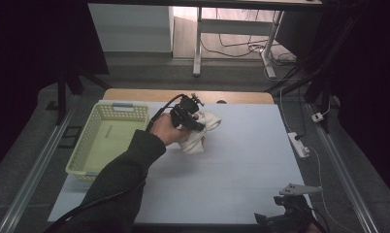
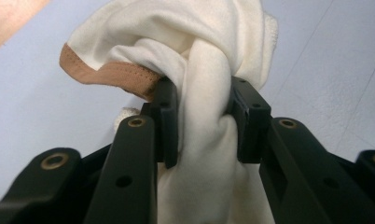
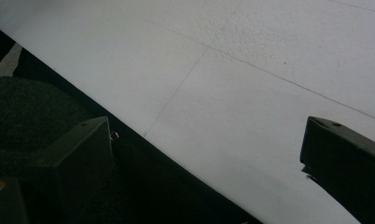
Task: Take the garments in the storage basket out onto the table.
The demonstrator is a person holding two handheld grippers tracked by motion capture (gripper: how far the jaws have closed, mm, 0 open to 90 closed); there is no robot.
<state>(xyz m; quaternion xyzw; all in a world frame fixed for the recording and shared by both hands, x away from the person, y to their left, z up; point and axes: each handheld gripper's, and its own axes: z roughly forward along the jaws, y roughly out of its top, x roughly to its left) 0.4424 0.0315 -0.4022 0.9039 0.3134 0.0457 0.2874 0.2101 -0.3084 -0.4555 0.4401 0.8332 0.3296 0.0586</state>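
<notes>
Cloth [image 2: 209, 70] sits bunched between my left gripper's [image 2: 202, 116] jaws, which are closed tight on a thick fold of it; a tan stitched hem curls off at ten o'clock. From the high view I see that gripper [image 1: 189, 116] above the table [image 1: 241, 165], with the cream cloth [image 1: 201, 131] hanging from it and its lower end at or just above the white surface; I cannot tell which. The basket [image 1: 108, 141] lies just beside it at nine o'clock. My right gripper [image 1: 285, 213] is well apart, at the table's near edge around five o'clock. Its jaws stand wide apart, holding nothing, over the table's edge [image 3: 251, 93].
</notes>
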